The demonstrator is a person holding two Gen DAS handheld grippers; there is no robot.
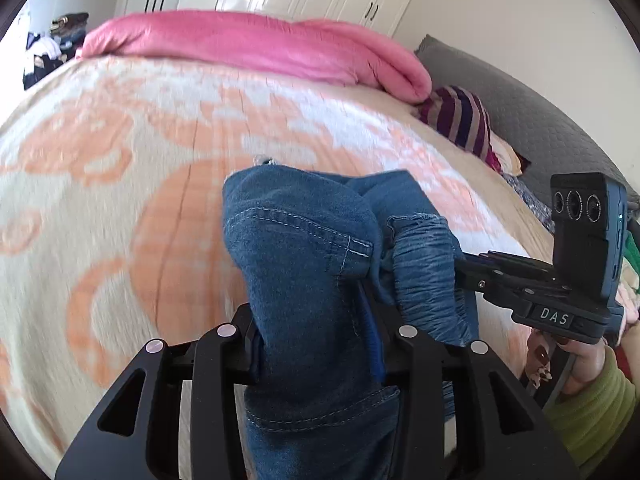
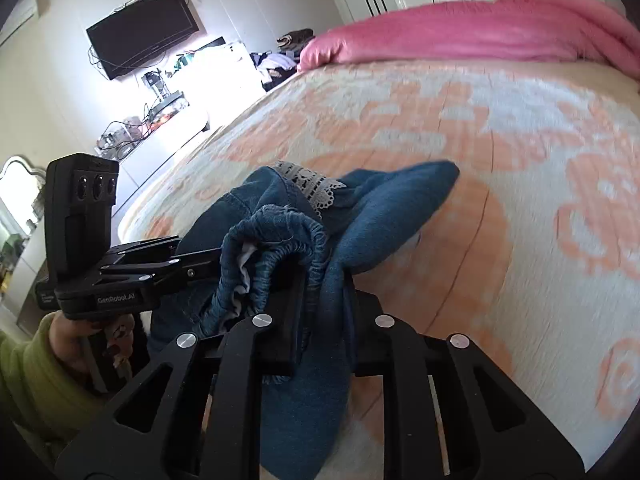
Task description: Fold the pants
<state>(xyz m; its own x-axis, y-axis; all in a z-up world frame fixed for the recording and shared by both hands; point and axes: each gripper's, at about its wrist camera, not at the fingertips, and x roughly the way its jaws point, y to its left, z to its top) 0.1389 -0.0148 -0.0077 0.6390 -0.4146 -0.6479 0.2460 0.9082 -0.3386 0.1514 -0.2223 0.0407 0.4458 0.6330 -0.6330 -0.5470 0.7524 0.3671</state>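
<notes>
Blue denim pants (image 1: 304, 248) are bunched up and lifted above the bed, with both grippers holding them. My left gripper (image 1: 312, 320) is shut on a thick fold with a stitched seam. My right gripper (image 1: 460, 268) comes in from the right and pinches the gathered elastic waistband (image 1: 428, 276). In the right wrist view, the right gripper (image 2: 324, 300) is shut on the pants (image 2: 392, 208), and fabric hangs below the fingers. The left gripper (image 2: 216, 264) grips the ruffled waistband (image 2: 280, 236) from the left. A white lace trim (image 2: 312, 180) shows on top. The fingertips are mostly hidden in cloth.
The bed has a cream and orange patterned blanket (image 1: 120, 160), with a pink duvet (image 1: 260, 44) rolled at the far side. A striped pillow (image 1: 460, 120) lies by the grey headboard (image 1: 540, 120). A wall TV (image 2: 144, 36) hangs over a cluttered dresser (image 2: 160, 112). Green sleeves (image 1: 592, 408) hold the grippers.
</notes>
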